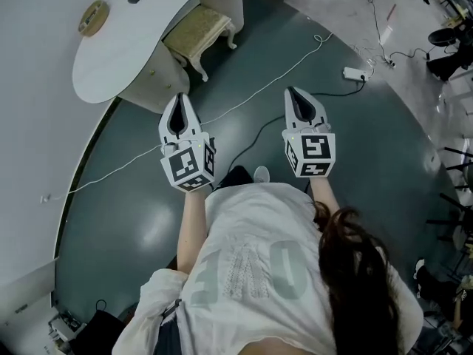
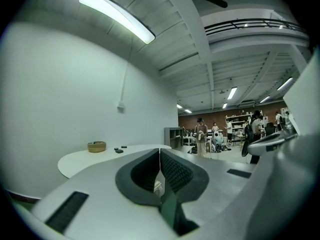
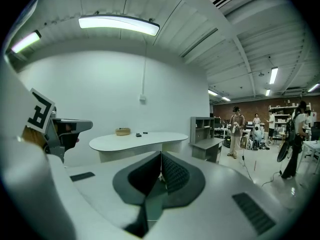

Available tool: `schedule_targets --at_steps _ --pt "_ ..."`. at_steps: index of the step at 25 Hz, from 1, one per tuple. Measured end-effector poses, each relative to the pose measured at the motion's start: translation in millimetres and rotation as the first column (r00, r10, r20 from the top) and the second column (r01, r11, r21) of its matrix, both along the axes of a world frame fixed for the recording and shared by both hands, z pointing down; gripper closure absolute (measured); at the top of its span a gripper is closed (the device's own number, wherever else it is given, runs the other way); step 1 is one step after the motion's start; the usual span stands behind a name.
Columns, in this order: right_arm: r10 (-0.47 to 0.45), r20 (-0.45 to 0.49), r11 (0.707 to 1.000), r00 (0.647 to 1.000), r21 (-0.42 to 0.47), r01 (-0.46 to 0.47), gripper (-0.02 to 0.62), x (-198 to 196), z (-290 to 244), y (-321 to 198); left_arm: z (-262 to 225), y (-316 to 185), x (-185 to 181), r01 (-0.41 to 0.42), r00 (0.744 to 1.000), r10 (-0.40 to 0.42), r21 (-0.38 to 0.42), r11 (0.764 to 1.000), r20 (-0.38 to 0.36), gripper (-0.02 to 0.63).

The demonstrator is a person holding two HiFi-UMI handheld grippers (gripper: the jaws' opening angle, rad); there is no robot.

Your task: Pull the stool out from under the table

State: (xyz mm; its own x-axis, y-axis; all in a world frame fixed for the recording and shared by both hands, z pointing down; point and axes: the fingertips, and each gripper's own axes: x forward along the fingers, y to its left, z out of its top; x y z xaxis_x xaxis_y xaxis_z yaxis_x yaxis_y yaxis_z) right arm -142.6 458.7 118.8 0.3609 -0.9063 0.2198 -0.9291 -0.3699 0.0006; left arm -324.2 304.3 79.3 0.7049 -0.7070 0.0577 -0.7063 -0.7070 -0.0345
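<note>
The left gripper [image 1: 179,98] and the right gripper [image 1: 291,92] each have their jaws pressed together with nothing between them. The person holds them side by side above the dark floor [image 1: 236,58]. The stool [image 1: 198,34], cushioned and white-legged, stands farther off, tucked partly under the curved white table [image 1: 118,69] and well apart from both grippers. A small basket [image 1: 94,17] sits on the table's left part. A white cable [image 1: 259,87] crosses the floor, passing beneath the left gripper.

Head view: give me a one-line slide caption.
Shut and empty, the left gripper and right gripper hover short of the stool partly under the white table.
</note>
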Motion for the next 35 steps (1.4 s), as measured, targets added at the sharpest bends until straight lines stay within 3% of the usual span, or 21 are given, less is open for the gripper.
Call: schedule_targets --at_steps 7,16,23,28,35 --pt "-0.037 0.011 0.999 0.999 0.001 0.037 0.565 11.1 4.0 5.6 -1.8 6.4 3.3 0.049 0.998 -0.049 -0.009 0.999 -0.051 0.577" --pt "0.035 0.043 0.997 0.998 0.063 -0.038 0.565 50.2 2.9 0.7 -11.1 -8.9 44.1 -0.002 0.998 0.004 0.035 0.999 -0.059 0.577" --pt "0.113 0.052 0.989 0.992 0.089 -0.117 0.565 103.2 2.3 -23.5 -3.8 -51.7 95.3 -0.045 0.997 0.047 0.037 0.998 -0.055 0.577" --pt "0.148 0.059 0.988 0.987 0.045 -0.151 0.565 147.4 12.2 -49.3 9.5 -93.4 145.0 -0.065 0.997 0.066 0.014 0.998 -0.027 0.577" --pt "0.145 0.069 0.989 0.987 -0.004 -0.145 0.565 213.8 11.1 -130.8 16.9 -170.3 220.1 -0.095 0.995 0.095 -0.029 0.995 -0.003 0.577"
